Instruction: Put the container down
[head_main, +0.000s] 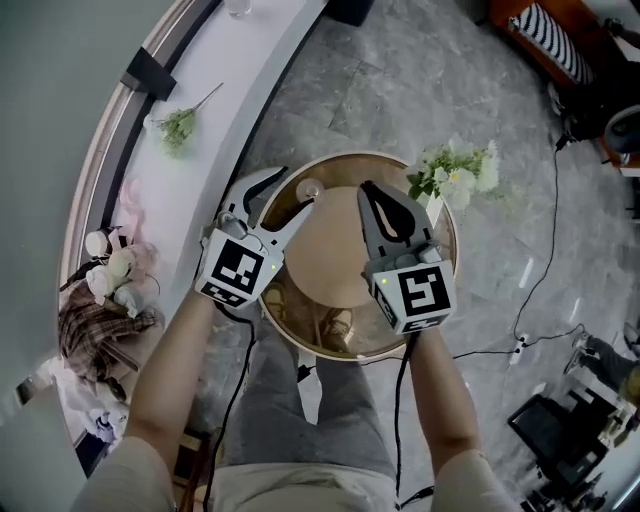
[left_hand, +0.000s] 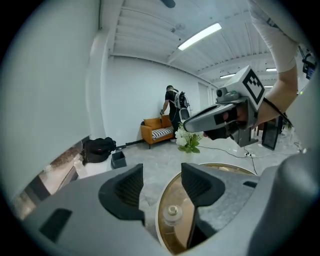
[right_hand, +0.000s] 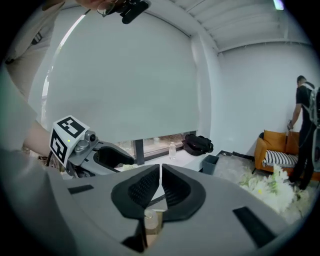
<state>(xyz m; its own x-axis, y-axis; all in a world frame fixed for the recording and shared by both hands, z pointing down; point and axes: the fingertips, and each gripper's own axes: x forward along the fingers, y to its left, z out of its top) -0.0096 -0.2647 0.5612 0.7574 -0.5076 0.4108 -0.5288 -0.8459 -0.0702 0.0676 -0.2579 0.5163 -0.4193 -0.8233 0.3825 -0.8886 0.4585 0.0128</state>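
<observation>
A small clear container with a round cap stands upright at the far edge of a round, gold-rimmed table. My left gripper is open, its fingertips either side of the container without touching it. In the left gripper view the container shows low in the gap, nearer the right finger. My right gripper is shut with nothing in it and hovers over the table just right of the container. In the right gripper view the container is partly hidden below the closed jaws of that gripper.
A tan disc fills the table's middle. White flowers stand at the table's far right rim. A white window ledge with a green sprig curves along the left. An orange sofa, a person and a black bag are far off.
</observation>
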